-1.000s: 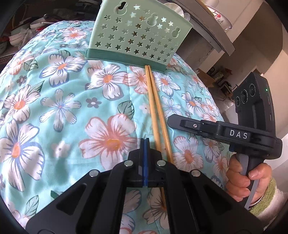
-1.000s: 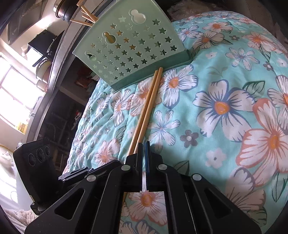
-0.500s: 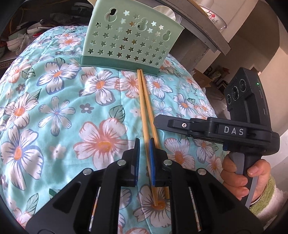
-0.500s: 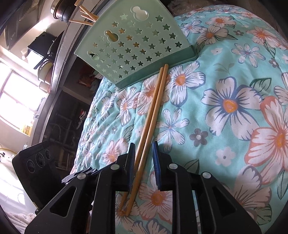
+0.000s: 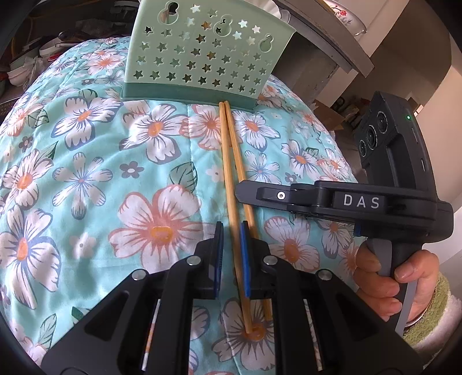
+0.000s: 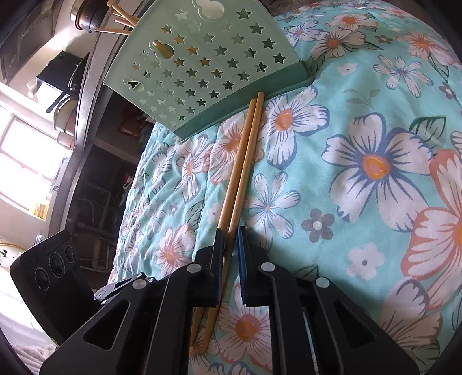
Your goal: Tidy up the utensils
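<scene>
Left wrist view: left hand-held gripper (image 5: 231, 253) narrowly straddles one chopstick (image 5: 231, 184); right hand-held gripper (image 6: 229, 259) is closing round the other chopstick (image 6: 241, 173); next, pinch and lift toward the green holder (image 5: 202, 52).

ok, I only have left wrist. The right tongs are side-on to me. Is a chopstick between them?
Observer: Yes. One chopstick lies between the right tongs, which are closing. A gap still shows beside it, so no pinch.
Operator: The other one?
Observer: The second chopstick runs under the picture-left finger, outside the gap.
Operator: More utensils anywhere?
Observer: Wooden sticks poke out of a dark pot on the shelf behind the basket.
</scene>
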The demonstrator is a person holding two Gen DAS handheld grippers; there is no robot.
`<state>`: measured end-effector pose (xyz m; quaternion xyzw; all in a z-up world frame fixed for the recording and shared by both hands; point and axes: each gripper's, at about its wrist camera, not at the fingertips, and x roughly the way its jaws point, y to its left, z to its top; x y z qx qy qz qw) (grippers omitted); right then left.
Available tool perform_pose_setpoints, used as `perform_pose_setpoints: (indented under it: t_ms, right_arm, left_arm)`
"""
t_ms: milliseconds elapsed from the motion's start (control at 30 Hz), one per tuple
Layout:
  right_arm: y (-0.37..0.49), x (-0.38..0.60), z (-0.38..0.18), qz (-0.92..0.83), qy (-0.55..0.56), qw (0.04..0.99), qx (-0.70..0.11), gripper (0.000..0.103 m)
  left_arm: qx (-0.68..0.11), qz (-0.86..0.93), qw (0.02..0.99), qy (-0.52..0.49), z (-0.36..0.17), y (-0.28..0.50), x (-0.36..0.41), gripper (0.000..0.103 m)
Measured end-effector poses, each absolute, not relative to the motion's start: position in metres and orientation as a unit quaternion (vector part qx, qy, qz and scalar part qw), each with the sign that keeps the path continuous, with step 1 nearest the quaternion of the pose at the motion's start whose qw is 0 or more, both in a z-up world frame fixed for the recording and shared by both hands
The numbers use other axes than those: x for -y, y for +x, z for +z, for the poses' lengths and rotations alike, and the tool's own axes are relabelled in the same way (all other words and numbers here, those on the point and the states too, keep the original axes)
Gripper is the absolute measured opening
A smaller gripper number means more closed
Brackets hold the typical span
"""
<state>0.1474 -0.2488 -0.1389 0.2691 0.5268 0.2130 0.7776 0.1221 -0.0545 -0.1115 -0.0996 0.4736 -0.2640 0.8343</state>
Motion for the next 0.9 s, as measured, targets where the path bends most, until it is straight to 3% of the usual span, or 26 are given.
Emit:
perform_pose_setpoints:
  t_ms: [900]
  right_arm:
    - [0.135, 0.297, -0.132, 0.177, 0.264, 0.783, -0.534, 0.009]
  left_arm:
    - [-0.48, -0.257, 0.835, -0.074, -0.112, 0.126, 0.066, 0.011]
